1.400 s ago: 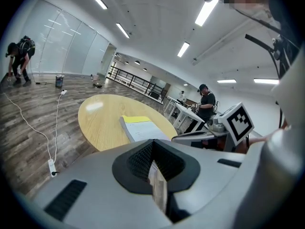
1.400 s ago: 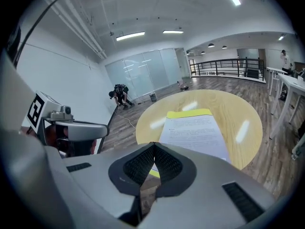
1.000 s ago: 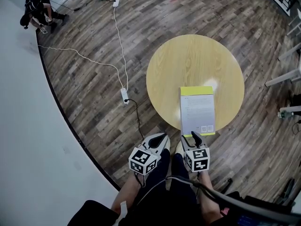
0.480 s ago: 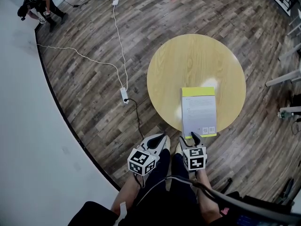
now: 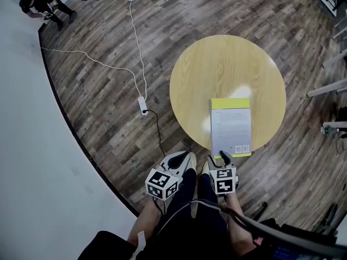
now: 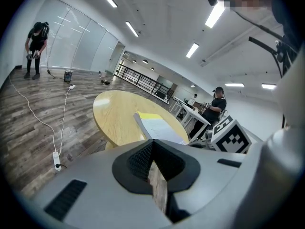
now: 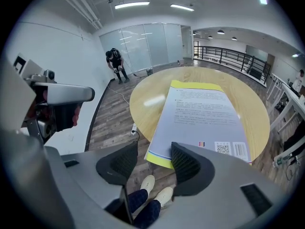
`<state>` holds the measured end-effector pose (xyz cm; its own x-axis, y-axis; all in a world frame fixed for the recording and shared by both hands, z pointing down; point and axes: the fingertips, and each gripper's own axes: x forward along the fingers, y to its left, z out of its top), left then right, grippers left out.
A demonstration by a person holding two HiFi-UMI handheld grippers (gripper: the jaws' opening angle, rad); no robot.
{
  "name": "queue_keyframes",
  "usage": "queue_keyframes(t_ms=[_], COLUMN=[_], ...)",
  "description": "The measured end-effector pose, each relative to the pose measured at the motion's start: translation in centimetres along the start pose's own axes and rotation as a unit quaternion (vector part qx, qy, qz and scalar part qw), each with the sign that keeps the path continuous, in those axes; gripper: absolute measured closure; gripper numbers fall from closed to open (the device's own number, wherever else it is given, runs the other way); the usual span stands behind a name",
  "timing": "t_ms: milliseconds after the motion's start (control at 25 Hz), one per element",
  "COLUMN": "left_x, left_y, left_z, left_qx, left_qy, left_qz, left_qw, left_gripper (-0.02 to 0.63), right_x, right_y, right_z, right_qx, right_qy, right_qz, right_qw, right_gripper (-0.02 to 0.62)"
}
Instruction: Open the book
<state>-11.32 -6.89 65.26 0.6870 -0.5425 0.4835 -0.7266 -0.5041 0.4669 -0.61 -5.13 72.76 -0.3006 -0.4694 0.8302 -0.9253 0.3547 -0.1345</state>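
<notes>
A closed book [image 5: 230, 126], white cover up with a yellow strip at its far end, lies on the round wooden table [image 5: 217, 69] and overhangs the near edge. My right gripper [image 5: 219, 157] hovers at the book's near left corner. Its jaws have just been opening and stand wide. In the right gripper view the book [image 7: 202, 116] has its corner showing in the gap of the right gripper [image 7: 153, 159], just ahead of the tips, with no pad pressing on it. My left gripper [image 5: 187, 157] hangs shut and empty beside it, off the table; the left gripper [image 6: 151, 156] points toward the book [image 6: 157, 128].
A power strip [image 5: 143, 106] with white cables lies on the wood floor left of the table. A person [image 5: 38, 1] bends down far off at the top left. Other tables and a seated person [image 6: 217, 106] stand beyond the table, with furniture legs [image 5: 331, 88] at the right.
My right gripper has sunk slightly toward the book's near edge. The left gripper has stayed put. The book has not moved.
</notes>
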Motion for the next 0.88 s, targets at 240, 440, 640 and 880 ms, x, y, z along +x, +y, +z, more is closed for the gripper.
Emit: queue_keyframes(t_ms=[240,440,640,880], left_x=[0.23,0.64,0.97,1.01], left_y=[0.44,0.48,0.26,0.18], left_z=[-0.03,0.44,0.44,0.52], left_qx=[-0.005,-0.007,-0.005,-0.006], left_qy=[0.001,0.0,0.002,0.004], left_qz=[0.002,0.003,0.002,0.003], left_qw=[1.0,1.0,1.0,1.0], left_gripper=[0.607,0.607,0.607,0.607], right_x=[0.14,0.18,0.13,-0.06], right_y=[0.1,-0.24,-0.66,-0.58], right_z=[0.04,0.26,-0.01,0.11], right_qx=[-0.007,-0.006,-0.009,0.005], right_qy=[0.001,0.003,0.008,0.01], right_qz=[-0.015,-0.018,-0.026,-0.027], right_qw=[1.0,1.0,1.0,1.0], right_gripper=[0.375,0.377,0.423,0.448])
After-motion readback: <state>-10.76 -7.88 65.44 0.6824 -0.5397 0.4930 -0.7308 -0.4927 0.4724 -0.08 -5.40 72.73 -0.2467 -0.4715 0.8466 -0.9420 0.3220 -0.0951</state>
